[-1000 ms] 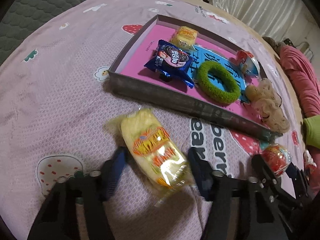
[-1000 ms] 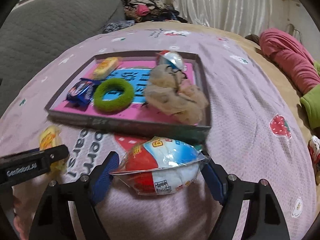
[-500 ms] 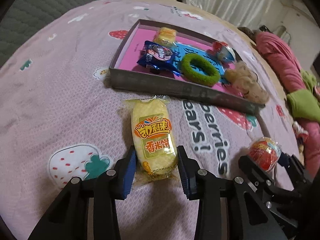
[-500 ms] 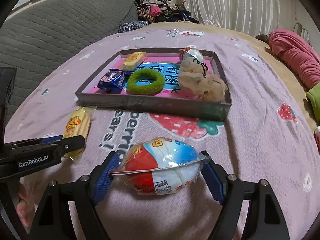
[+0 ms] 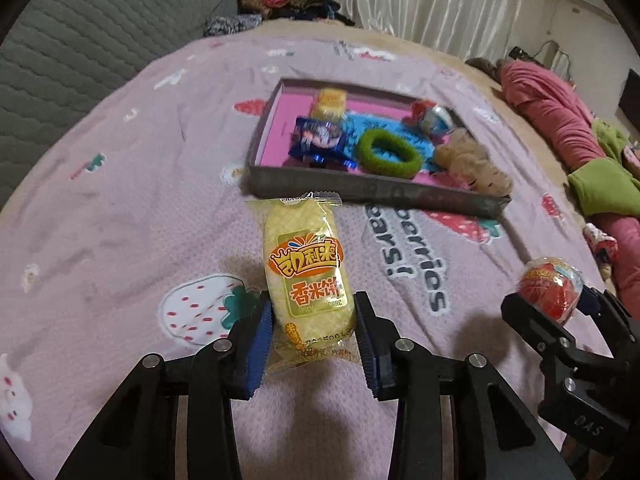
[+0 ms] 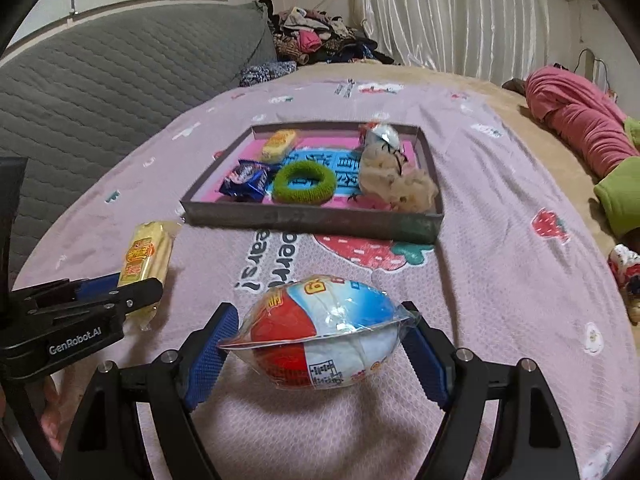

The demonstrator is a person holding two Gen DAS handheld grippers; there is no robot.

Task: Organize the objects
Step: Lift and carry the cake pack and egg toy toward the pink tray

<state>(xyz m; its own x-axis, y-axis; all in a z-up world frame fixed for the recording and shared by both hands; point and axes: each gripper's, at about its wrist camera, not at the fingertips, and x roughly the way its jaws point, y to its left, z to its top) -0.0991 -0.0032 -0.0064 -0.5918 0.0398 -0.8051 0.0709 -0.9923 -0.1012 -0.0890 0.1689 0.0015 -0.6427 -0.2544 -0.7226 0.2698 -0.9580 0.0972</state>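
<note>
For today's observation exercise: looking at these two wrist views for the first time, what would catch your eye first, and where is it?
The left gripper clamps a long yellow wafer packet, and the right gripper holds a red, white and blue egg-shaped wrapped toy. Beyond both, on the pink strawberry-print blanket, sits a shallow grey tray with a pink floor holding a fuzzy green ring.

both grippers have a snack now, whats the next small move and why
Probably carry both forward over the tray and release there. The left gripper is shut on the yellow rice cracker pack, the right gripper on the egg-shaped snack, both off the pink bedspread. A matching cracker and egg already lie in the tray.
</note>
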